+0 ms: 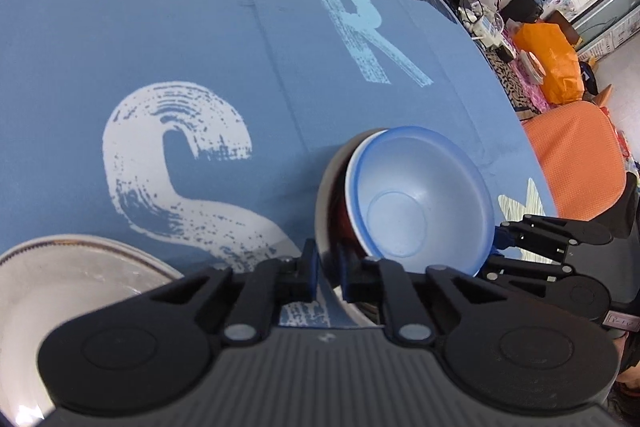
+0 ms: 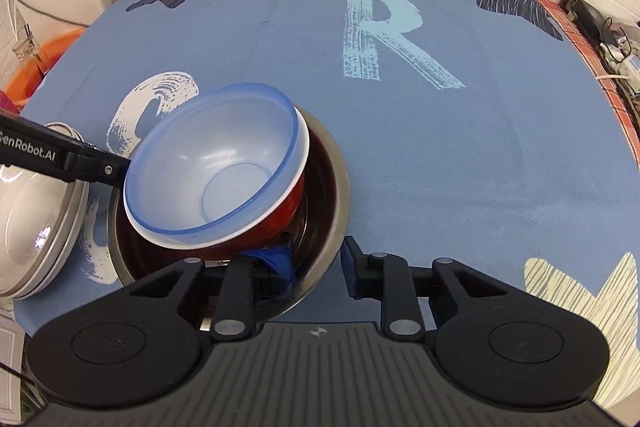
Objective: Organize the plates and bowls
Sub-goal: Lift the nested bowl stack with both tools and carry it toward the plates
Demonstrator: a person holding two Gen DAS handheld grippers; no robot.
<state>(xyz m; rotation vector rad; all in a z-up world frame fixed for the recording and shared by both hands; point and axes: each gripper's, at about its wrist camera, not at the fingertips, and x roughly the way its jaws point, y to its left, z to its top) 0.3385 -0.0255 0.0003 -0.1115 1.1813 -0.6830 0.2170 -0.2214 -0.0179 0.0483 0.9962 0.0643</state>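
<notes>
Left hand-held gripper (image 1: 328,273) pinches steel bowl (image 2: 332,163) rim, right hand-held gripper (image 2: 320,267) wide astride it w/ tilted translucent blue plastic bowl (image 2: 216,167) in red bowl (image 2: 256,227): jolt could tip stack onto table (image 2: 440,147).

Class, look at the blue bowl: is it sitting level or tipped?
Tipped. The blue bowl leans inside the red bowl, its rim higher on one side.

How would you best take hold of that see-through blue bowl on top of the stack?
By its thin rim: one finger inside, one outside. The blue bowl sits tilted in the red bowl, its raised far rim free of the steel bowl, so probably come from that side.
</notes>
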